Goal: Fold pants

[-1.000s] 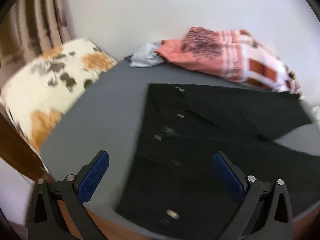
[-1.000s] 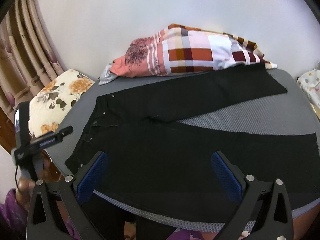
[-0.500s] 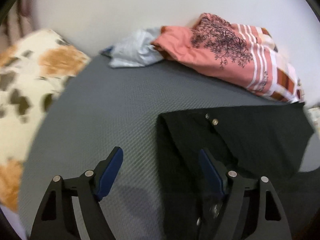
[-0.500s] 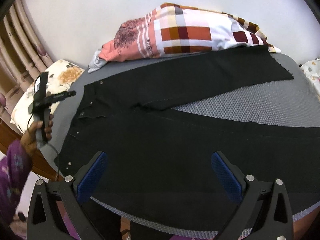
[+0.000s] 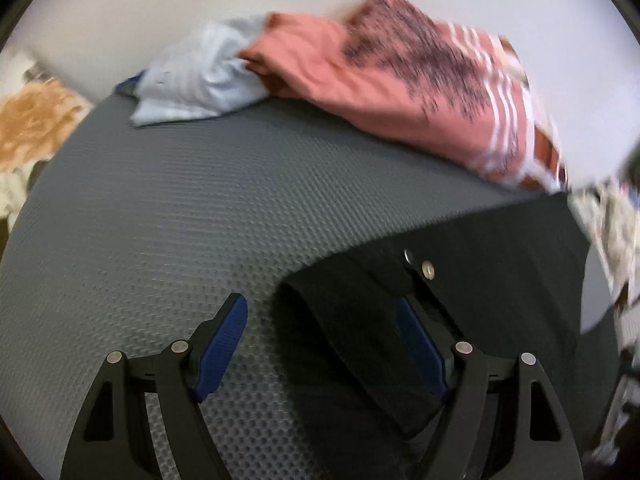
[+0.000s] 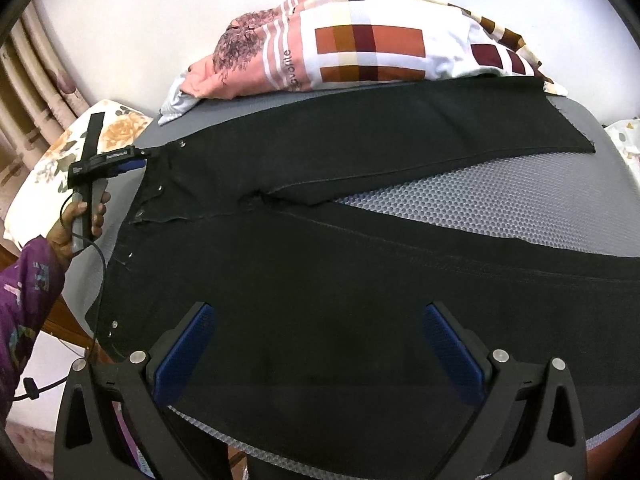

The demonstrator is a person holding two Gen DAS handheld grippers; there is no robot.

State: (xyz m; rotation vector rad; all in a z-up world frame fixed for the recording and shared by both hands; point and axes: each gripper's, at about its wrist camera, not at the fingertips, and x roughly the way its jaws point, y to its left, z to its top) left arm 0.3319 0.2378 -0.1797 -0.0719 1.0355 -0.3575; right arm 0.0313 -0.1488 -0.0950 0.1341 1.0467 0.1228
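Black pants (image 6: 320,260) lie flat on a grey mat (image 6: 480,192), waist to the left and the two legs spread apart toward the right. In the left wrist view the far waist corner (image 5: 344,320) with two metal snaps lies between the jaws of my left gripper (image 5: 320,308). Those jaws stand apart and neither pad presses the cloth. The right wrist view shows that left gripper (image 6: 140,160) at the far waist corner, held by a hand (image 6: 76,224). My right gripper (image 6: 320,320) hangs open above the near leg, with nothing gripped.
A pink and checked blanket (image 6: 360,48) is heaped along the far edge by the white wall, with a light blue cloth (image 5: 200,76) beside it. A floral pillow (image 6: 48,168) lies left of the mat. A purple sleeve (image 6: 24,280) shows at the left.
My left gripper has swung across the mat to the far waist corner, come closer to it and narrowed its jaws. The right gripper has sunk a little toward the near leg.
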